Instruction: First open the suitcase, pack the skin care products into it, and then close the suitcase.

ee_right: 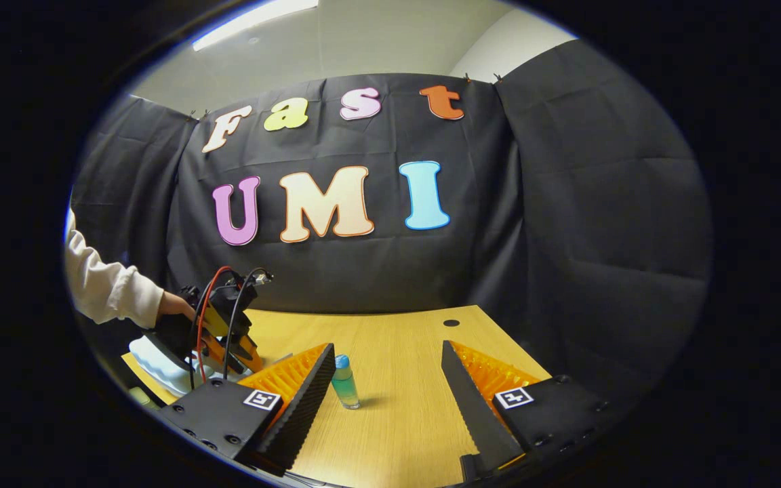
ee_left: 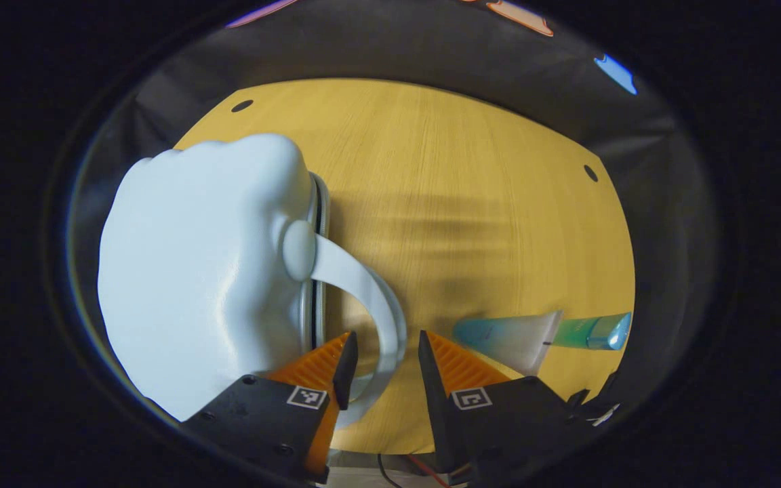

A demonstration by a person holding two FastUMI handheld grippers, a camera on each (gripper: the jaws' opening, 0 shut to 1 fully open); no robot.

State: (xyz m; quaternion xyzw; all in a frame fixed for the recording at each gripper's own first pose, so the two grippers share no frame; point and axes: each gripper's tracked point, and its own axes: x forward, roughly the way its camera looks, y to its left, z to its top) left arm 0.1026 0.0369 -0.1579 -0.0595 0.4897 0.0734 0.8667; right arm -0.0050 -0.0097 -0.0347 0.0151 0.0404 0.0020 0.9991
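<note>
A pale blue hard-shell suitcase lies closed on the wooden table, its curved handle arching out from its side. My left gripper is open, with the handle passing between its fingers and neither pressing on it. Just right of it lie a teal-and-white tube and a green bottle with a blue cap. In the right gripper view the bottle stands upright just beyond the open right gripper. Farther left, a hand holds the left gripper over the suitcase.
The table has small round cable holes near its far edge. Black cloth walls stand close behind and beside the table. A light sleeve reaches in from the left. Bare wood lies under the right gripper.
</note>
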